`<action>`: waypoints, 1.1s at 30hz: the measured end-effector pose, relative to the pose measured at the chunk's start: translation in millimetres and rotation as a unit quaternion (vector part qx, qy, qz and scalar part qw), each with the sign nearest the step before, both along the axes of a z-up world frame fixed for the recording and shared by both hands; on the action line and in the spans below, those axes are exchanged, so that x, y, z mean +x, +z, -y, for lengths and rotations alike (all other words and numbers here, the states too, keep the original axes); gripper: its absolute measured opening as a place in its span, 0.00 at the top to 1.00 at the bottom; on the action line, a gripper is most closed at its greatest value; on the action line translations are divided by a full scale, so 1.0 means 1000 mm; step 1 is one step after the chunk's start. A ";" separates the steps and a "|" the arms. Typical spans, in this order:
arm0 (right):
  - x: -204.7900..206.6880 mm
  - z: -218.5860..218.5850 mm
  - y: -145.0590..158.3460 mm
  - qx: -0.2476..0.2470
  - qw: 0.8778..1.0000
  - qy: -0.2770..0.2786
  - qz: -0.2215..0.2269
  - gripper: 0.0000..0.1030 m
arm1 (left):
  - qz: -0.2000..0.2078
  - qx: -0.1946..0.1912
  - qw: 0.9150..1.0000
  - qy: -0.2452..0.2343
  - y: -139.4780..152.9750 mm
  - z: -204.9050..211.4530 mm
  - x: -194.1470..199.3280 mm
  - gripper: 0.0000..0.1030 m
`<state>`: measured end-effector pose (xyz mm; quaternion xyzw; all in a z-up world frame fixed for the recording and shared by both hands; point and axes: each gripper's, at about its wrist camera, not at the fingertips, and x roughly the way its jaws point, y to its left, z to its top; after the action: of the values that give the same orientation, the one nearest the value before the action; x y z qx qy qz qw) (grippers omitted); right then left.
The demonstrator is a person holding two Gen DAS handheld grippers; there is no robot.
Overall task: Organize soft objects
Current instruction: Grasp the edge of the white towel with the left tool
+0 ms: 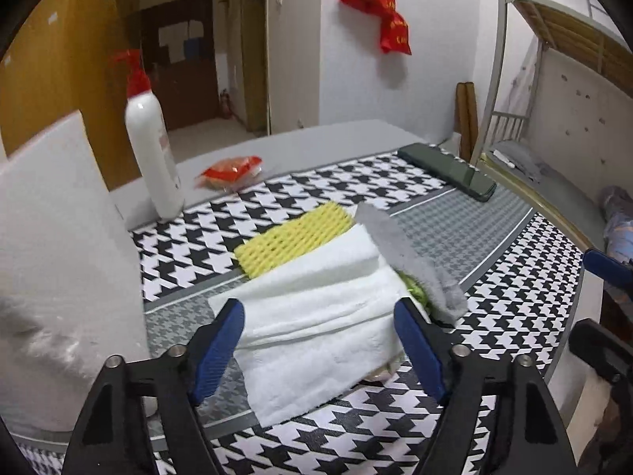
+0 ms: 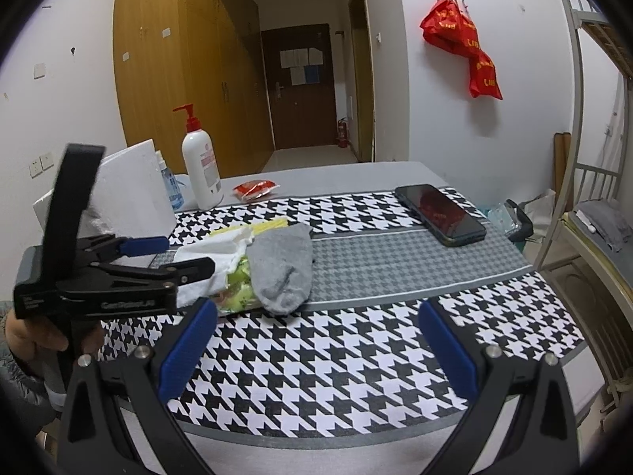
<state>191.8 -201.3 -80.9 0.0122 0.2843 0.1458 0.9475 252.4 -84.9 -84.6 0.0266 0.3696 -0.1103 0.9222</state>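
at the far left a matte white foam block [image 1: 51, 245] stands beside a smooth white pump bottle [image 1: 152, 150] with a red pump, both on the grey desk [image 1: 300, 138]. a crinkled red snack packet [image 1: 231, 172] lies just beyond the black-and-white houndstooth cloth [image 1: 277, 198], whose middle band is a finer grey weave. on that cloth sits the pile of soft things: a ribbed yellow foam net [image 1: 292, 239] at the back, a fluffy folded white towel [image 1: 316, 316] in front of it, a green patterned item [image 1: 415, 293] peeking out from under the towel's right edge, and a fuzzy grey sock [image 1: 411, 265] draped over the right side. a glossy dark phone [image 1: 447, 170] lies flat at the far right of the cloth.

the right wrist view alone shows a small clear spray bottle [image 2: 172, 186] behind the foam block, the sock's full rounded shape, and the left gripper [image 2: 186, 257] from the side. the left wrist view alone shows the towel's stacked folds.

the left gripper's blue ribbed fingers [image 1: 217, 344] stand spread on either side of the towel's near end; whether they touch it cannot be told. the right gripper [image 2: 316, 340] hangs over bare cloth with its fingers [image 2: 186, 348] wide apart, holding nothing, the pile just beyond its left finger.
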 end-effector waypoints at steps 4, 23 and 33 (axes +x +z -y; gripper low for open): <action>0.004 -0.002 -0.003 -0.002 1.000 0.001 -0.004 0.00 | -0.021 -0.011 1.000 0.004 -0.011 -0.007 0.008 0.39; 0.007 -0.017 -0.005 -0.032 0.999 0.002 -0.022 0.00 | -0.053 -0.024 0.995 -0.080 -0.021 0.001 -0.010 0.99; 0.002 -0.019 0.001 -0.045 0.999 -0.012 -0.019 0.00 | -0.010 -0.066 0.989 -0.130 0.000 -0.002 -0.036 0.99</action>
<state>193.4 -182.0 -79.9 -0.0238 0.3083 0.1215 0.9432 216.5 -83.2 -84.2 0.0123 0.3638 -0.2535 0.8962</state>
